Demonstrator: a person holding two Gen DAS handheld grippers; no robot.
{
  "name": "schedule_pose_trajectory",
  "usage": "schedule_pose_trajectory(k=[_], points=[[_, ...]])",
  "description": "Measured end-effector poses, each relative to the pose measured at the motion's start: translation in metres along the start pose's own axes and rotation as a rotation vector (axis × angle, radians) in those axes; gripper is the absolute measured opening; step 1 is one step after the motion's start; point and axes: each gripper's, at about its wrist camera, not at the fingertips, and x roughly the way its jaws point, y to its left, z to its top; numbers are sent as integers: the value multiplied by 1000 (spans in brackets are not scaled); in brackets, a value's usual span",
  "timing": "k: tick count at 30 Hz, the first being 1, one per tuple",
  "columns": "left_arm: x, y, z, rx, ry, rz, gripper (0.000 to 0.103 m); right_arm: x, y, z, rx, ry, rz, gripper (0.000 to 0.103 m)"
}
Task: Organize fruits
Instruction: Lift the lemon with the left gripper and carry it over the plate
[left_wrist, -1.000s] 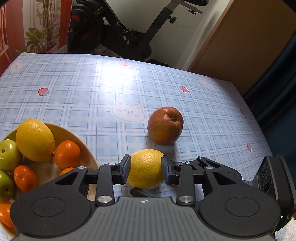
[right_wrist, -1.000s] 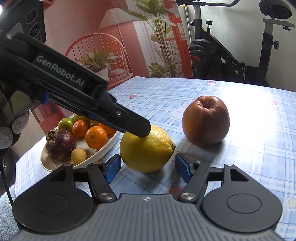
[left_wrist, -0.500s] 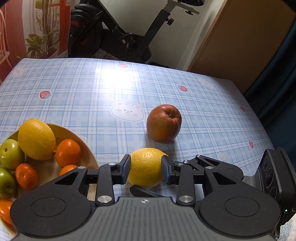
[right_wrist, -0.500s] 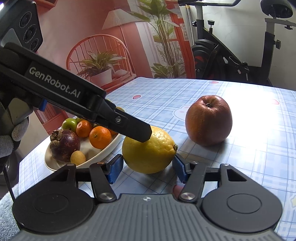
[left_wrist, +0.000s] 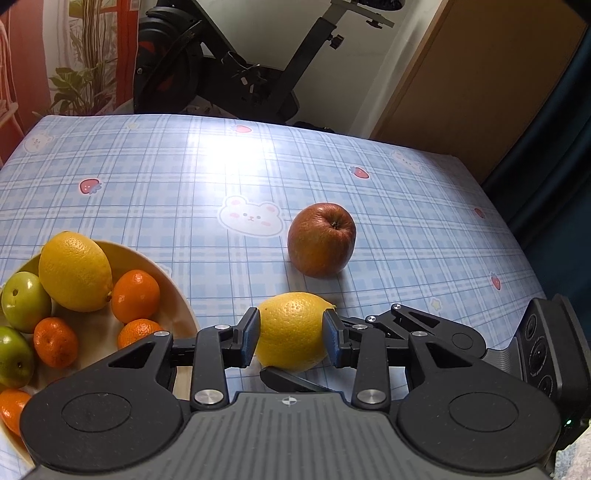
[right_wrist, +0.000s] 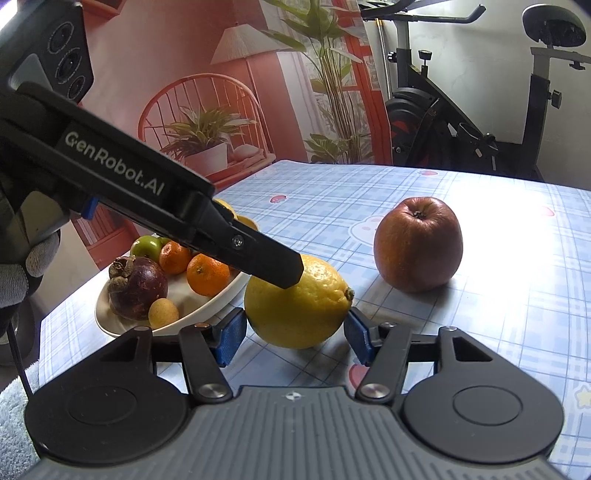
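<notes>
Now, looking along the left gripper (left_wrist: 290, 334), its jaws are clamping the loose lemon (left_wrist: 293, 330) from both sides, both pads pressed flat against the peel, just as they were a moment ago; nothing about that grip has shifted. The lemon is sitting on the tabletop (left_wrist: 184, 184), just beside the rim of the bowl (left_wrist: 177, 295), which is already carrying another lemon, small oranges and green fruit. The red apple (left_wrist: 321, 240) is standing alone a little farther out. Low at the right edge, the right gripper is poking in under the lemon.

Turning to the right gripper (right_wrist: 295, 338), this is where the change is happening: its jaws have just been closing in on the same lemon (right_wrist: 297, 304) and are now bracketing it snugly, the right pad meeting the nub end and the left pad right at the peel, though I am not seeing a firm squeeze. One finger of the left gripper (right_wrist: 273, 266) is lying across the lemon's top. To my eye, both tools are converging on one fruit, so a handover or a shared lift toward the bowl (right_wrist: 122, 325) seems to be brewing. The lemon is looking plump, bright yellow and pebbly-skinned, lying on its side. The apple (right_wrist: 417, 243) is waiting untouched.
</notes>
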Motion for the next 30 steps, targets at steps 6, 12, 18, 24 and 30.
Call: schedule_pose_trajectory(k=[6,12,18,24,30], points=[[-15,8,-1,-17,9,-17,39,-5,12,1,-8,-20,16,61],[-41,20,1,-40,-20,-26,39,-6,32,18,-50,-34,31,61],[-61,34,2,-47,-47,0,39,6,53,33,-81,-30,61,61],[-73,65,3,-116,-84,24,39,32,74,49,-136,-1,83,61],[-75,93,4,-178,-107,35,39,62,88,59,-181,44,95,61]])
